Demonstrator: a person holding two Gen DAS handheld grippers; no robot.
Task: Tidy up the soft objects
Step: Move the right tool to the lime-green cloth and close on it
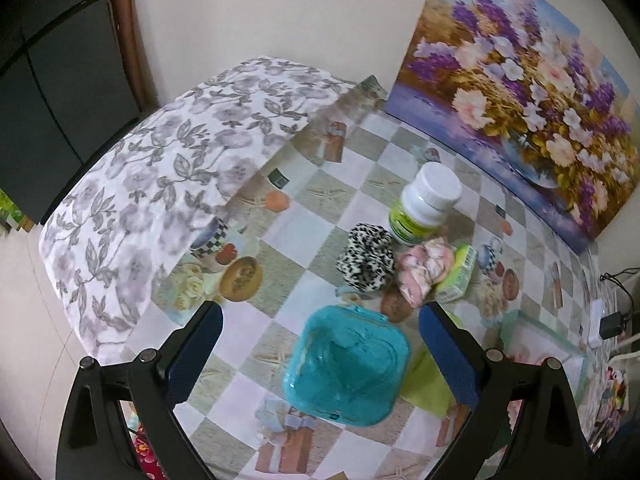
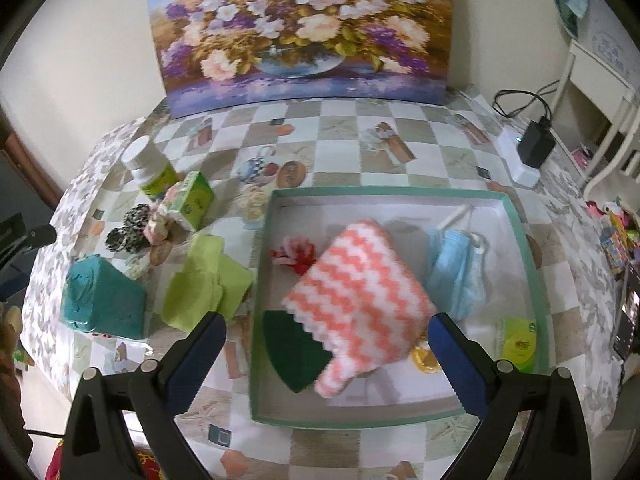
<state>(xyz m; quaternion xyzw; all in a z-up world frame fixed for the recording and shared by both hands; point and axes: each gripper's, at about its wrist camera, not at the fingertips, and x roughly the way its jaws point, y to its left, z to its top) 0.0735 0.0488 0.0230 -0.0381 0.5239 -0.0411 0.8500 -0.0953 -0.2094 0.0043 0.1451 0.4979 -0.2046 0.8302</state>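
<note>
1. Teal-rimmed tray (image 2: 520,216) below the empty, spread right gripper (image 2: 326,356) collects soft things: pink zigzag cloth (image 2: 360,300), blue face masks (image 2: 454,268).
2. Empty, spread left gripper (image 1: 320,352) hovers over a teal container (image 1: 346,364); the leopard scrunchie (image 1: 366,260) and pink, probably fabric, scrunchie (image 1: 424,268) just beyond await sorting.

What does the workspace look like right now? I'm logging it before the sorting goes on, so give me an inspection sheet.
Surface: table under checkered printed oilcloth.
Job's things: shallow green-rimmed tray holds pink-and-white zigzag cloth, blue face masks, dark green cloth; outside it lie leopard-print scrunchie, pink scrunchie, lime-green cloth.
Clutter: teal plastic container, white-capped bottle, small green box.
Grippers: left gripper open, right gripper open.
Cables: black adapter with cord.
Surroundings: flower painting.
</note>
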